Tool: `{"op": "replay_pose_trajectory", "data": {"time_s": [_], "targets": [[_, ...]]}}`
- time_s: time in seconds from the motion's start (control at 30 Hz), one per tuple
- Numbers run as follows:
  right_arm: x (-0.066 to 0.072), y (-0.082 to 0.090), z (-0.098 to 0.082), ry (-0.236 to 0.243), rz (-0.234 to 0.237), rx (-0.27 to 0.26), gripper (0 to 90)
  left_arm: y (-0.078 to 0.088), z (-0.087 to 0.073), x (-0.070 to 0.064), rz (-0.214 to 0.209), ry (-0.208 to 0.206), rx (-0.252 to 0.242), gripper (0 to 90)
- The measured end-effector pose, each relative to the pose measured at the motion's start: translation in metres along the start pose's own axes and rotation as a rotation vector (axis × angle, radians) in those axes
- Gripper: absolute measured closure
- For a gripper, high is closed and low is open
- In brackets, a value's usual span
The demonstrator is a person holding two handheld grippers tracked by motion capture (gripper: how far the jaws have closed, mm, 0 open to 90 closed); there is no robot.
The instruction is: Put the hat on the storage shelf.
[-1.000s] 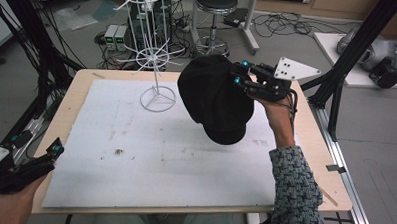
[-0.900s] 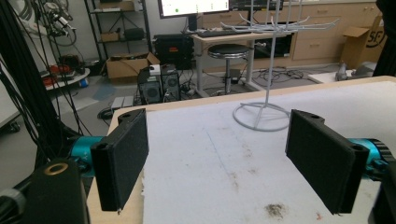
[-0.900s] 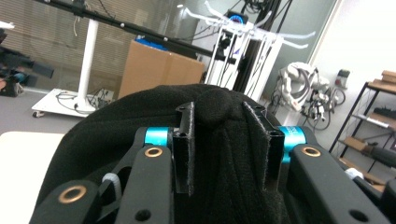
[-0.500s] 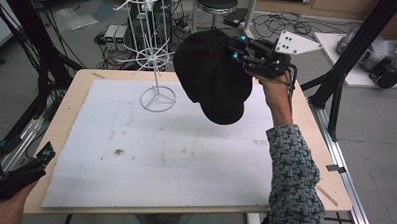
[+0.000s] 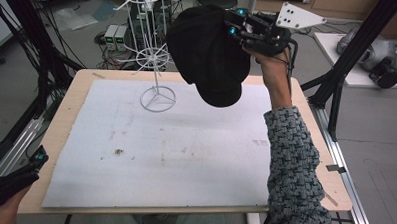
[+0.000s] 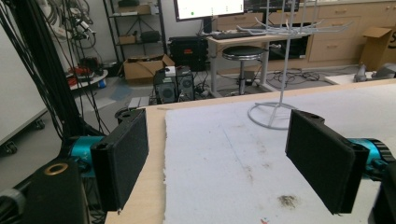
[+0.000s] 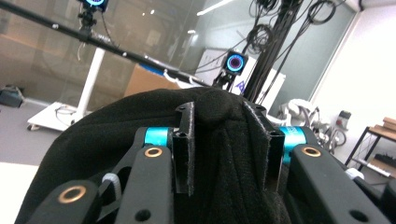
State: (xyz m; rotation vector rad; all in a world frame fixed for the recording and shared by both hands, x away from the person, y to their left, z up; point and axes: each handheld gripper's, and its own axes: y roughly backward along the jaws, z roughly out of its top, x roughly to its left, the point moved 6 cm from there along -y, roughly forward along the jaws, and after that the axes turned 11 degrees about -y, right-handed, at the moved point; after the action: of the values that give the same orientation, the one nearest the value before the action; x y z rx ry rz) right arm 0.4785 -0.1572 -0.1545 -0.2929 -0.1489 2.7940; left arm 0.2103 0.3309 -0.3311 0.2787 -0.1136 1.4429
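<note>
High view: a black cap (image 5: 208,55) is held in the upper centre of the frame, clear above the far edge of the desk (image 5: 77,95), clamped at its crown by the right tool (image 5: 235,27). A white wire rack (image 5: 151,55) is seen just left of the cap, its ring base resting on the white mat (image 5: 185,151) that covers the desk. The left tool (image 5: 14,173) is found at the lower left corner, off the desk's near left edge.

Left gripper view: the left tool (image 6: 219,149) is seen with jaws spread wide and nothing between them. The rack base (image 6: 273,114) is visible at centre right, on the mat.

Right gripper view: the right tool (image 7: 229,140) is closed narrowly on a bunched fold of the cap (image 7: 93,135), which occupies the lower half of the frame.
</note>
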Motion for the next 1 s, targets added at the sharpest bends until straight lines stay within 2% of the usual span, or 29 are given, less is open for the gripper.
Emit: {"op": "replay_pose_trajectory", "data": {"time_s": [0.37, 0.83, 1.0], "targets": [[0.001, -0.011, 0.027, 0.033, -0.003, -0.021, 66.1, 0.004, 0.001, 0.003, 0.008, 0.005, -0.010, 21.6], [0.000, -0.002, 0.056, 0.050, -0.010, -0.077, 66.1, 0.002, 0.001, 0.001, 0.000, 0.000, -0.005, 21.7], [0.000, -0.001, 0.061, 0.051, -0.015, -0.088, 66.1, 0.002, 0.001, 0.001, -0.001, 0.000, -0.006, 21.7]]}}
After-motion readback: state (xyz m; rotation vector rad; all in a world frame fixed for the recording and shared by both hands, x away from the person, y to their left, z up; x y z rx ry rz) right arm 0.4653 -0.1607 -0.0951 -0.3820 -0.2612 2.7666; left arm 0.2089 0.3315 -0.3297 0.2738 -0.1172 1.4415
